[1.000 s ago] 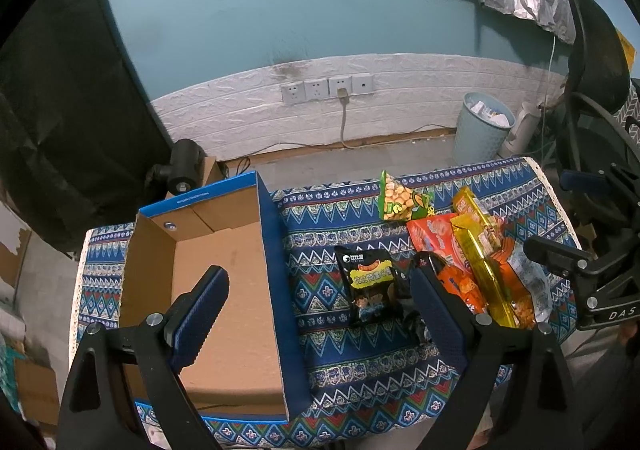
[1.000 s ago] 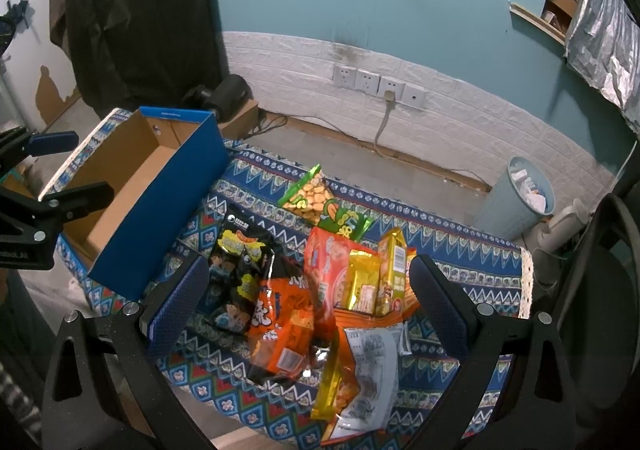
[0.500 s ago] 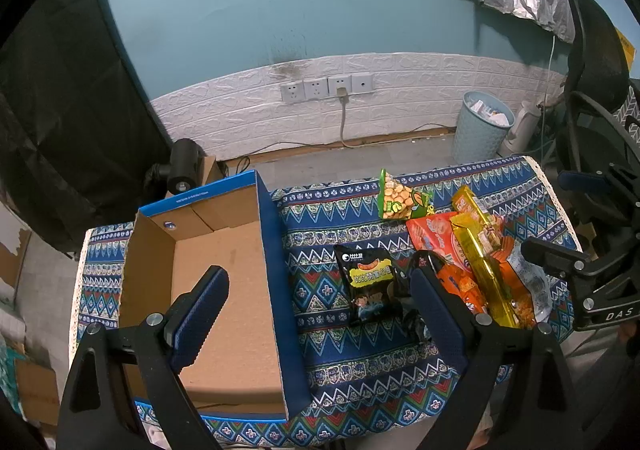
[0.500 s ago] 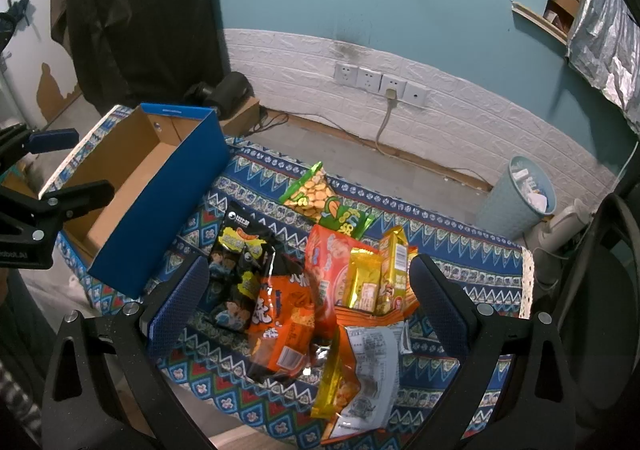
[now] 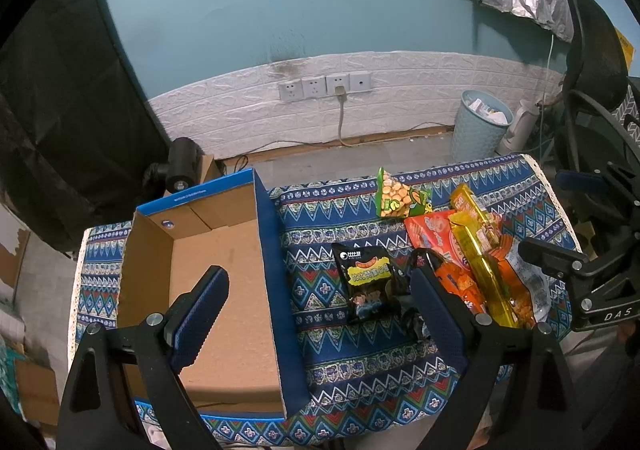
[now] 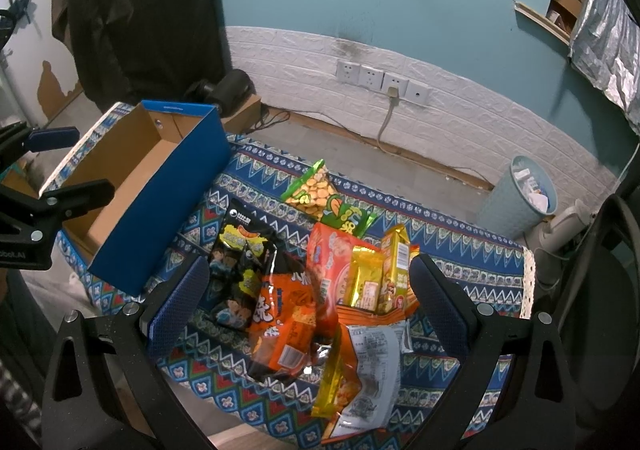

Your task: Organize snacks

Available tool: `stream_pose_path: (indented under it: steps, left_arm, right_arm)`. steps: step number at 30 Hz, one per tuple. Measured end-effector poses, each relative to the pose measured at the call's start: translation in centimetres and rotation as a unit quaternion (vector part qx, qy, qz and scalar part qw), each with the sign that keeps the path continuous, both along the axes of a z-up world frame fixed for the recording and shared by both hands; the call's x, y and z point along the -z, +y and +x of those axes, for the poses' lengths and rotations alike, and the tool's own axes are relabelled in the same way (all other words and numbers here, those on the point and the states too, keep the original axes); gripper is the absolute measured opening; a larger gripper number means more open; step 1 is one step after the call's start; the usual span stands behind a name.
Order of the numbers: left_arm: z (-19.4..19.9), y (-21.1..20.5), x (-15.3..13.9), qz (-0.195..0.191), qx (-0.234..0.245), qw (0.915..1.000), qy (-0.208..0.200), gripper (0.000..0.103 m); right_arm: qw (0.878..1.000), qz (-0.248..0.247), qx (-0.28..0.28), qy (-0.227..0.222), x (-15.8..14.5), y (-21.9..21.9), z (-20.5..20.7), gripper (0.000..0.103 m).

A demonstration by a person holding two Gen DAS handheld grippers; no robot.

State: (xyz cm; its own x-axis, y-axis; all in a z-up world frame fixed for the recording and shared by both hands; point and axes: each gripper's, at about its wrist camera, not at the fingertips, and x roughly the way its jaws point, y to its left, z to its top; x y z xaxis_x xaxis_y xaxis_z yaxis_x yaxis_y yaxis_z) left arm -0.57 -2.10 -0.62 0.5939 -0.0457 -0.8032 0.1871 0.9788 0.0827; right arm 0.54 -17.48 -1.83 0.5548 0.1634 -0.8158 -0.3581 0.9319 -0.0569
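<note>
— What are the grabbers doing?
— The left gripper (image 5: 318, 300) and right gripper (image 6: 308, 294) are both wide open, holding nothing. The box (image 5: 224, 270) sits beside the snack bags (image 6: 320, 290) on the cloth (image 5: 360, 354) — one grabber says "DAS"

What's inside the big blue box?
Nothing that shows: the blue cardboard box has only its bare brown floor in view. The left gripper hovers open over it, its finger covering a bit of the floor, and the near corner is hidden.
</note>
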Motion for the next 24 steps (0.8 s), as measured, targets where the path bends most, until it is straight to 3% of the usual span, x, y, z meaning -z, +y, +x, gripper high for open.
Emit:
stream_pose_path:
  steps: [24]
  left_arm:
    - [0.02,-0.1,0.23,0.0,0.004,1.0,0.005,0.094]
  right_arm:
    - [1.0,-0.002,-0.002,0.004,0.33,-0.15,-0.25,0.099]
